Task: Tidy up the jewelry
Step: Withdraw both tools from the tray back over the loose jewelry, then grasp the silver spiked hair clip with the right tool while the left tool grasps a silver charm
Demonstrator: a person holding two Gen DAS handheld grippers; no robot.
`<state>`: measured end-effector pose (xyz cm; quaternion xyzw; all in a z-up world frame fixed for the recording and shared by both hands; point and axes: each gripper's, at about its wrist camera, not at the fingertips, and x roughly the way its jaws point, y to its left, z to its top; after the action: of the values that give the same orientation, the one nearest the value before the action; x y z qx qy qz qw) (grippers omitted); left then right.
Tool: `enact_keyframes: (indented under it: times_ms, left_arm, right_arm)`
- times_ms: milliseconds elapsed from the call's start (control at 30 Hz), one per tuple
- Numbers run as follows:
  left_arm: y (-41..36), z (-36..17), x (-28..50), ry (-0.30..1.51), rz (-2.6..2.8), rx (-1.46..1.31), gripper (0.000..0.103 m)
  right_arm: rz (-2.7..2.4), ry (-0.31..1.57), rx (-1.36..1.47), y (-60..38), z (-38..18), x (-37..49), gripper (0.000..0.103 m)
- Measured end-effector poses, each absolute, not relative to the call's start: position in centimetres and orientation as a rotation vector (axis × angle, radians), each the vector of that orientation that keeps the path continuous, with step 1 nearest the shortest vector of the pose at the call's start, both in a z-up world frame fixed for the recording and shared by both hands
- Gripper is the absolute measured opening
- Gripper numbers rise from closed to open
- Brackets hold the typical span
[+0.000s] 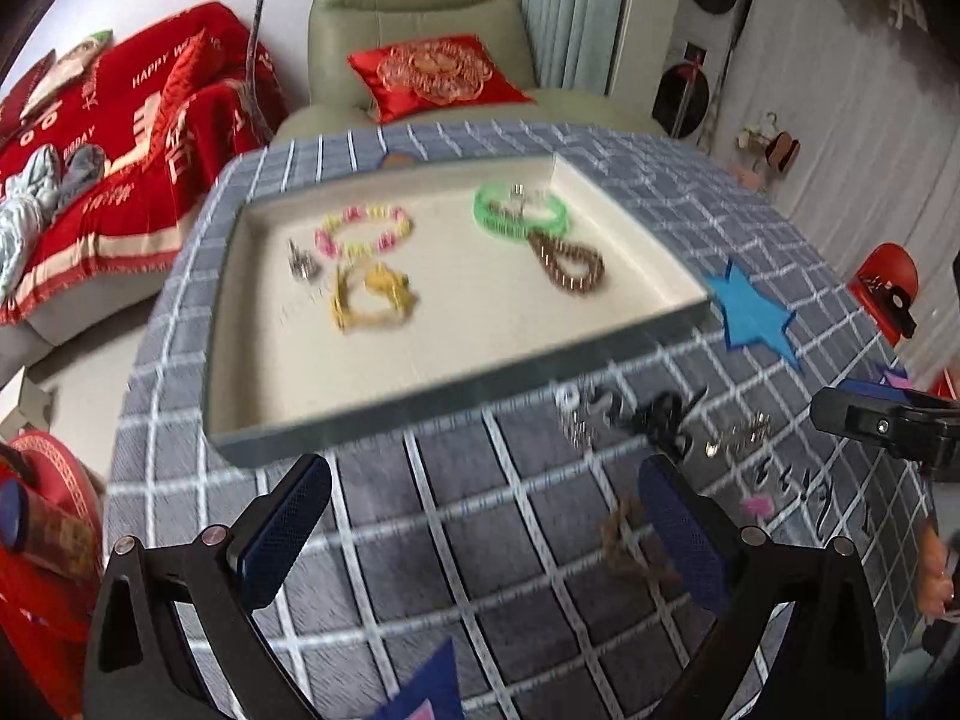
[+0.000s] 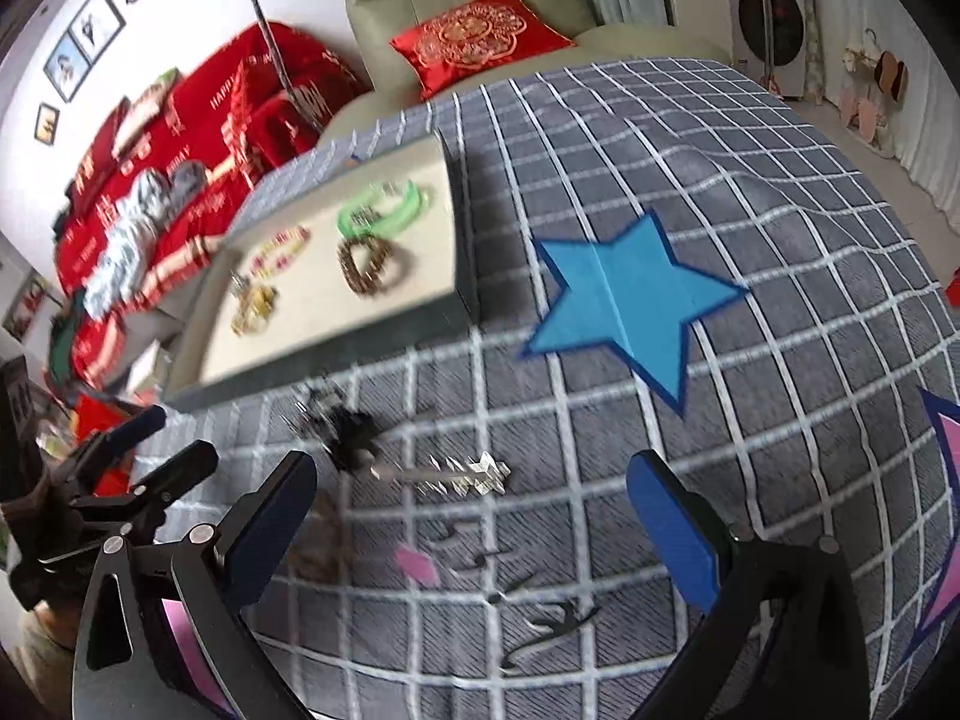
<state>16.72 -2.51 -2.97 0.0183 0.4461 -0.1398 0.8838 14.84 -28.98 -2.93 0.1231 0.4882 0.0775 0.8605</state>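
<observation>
A shallow cream tray (image 1: 630,252) (image 2: 444,216) lies on the checked cloth. In it are a pink-yellow bead bracelet (image 1: 363,231), a yellow bracelet (image 1: 372,297), a green bangle (image 1: 519,213) (image 2: 384,207), a brown bead bracelet (image 1: 567,261) (image 2: 369,267) and a small silver piece (image 1: 300,261). In front of the tray lie a black-and-silver piece (image 1: 624,414) (image 2: 342,426), a silver clip (image 2: 462,474) (image 1: 738,435), a brown bracelet (image 1: 627,540) (image 2: 315,540), a pink bit (image 2: 417,564) and dark hairpins (image 2: 552,624). My left gripper (image 1: 480,522) and right gripper (image 2: 474,522) are both open, holding nothing, above the cloth.
Blue star patches (image 1: 753,315) (image 2: 624,300) mark the cloth beside the tray. A green armchair with a red cushion (image 1: 435,75) stands behind the table, and a red-covered sofa (image 1: 120,144) is to the left. The other gripper shows at each view's edge.
</observation>
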Motion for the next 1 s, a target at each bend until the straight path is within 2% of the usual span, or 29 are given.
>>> enact_keyframes:
  times_ms: [267, 533, 733, 800, 1000]
  left_arm:
    - [-3.4, -4.4, 16.9, 0.948, -0.27, 0.054, 0.103]
    - [-4.6, -5.5, 17.8, 0.97, -0.284, 0.081, 0.103]
    - [-5.4, -6.1, 18.4, 0.994, -0.282, 0.081, 0.103]
    - [-5.7, -6.3, 18.5, 0.996, -0.283, 0.087, 0.103]
    - [-6.5, -6.4, 19.0, 0.996, -0.283, 0.099, 0.099]
  right_arm:
    - [0.167, 1.031, 0.177, -28.1, -3.6, 14.0, 0.103]
    - [0.232, 1.004, -0.057, -25.8, -3.9, 14.1, 0.102]
    - [0.343, 0.989, -0.186, -24.8, -4.3, 15.0, 0.086]
    - [0.375, 0.996, -0.216, -24.5, -4.5, 15.6, 0.073]
    - [0.472, 1.01, -0.278, -23.5, -5.4, 16.4, 0.062]
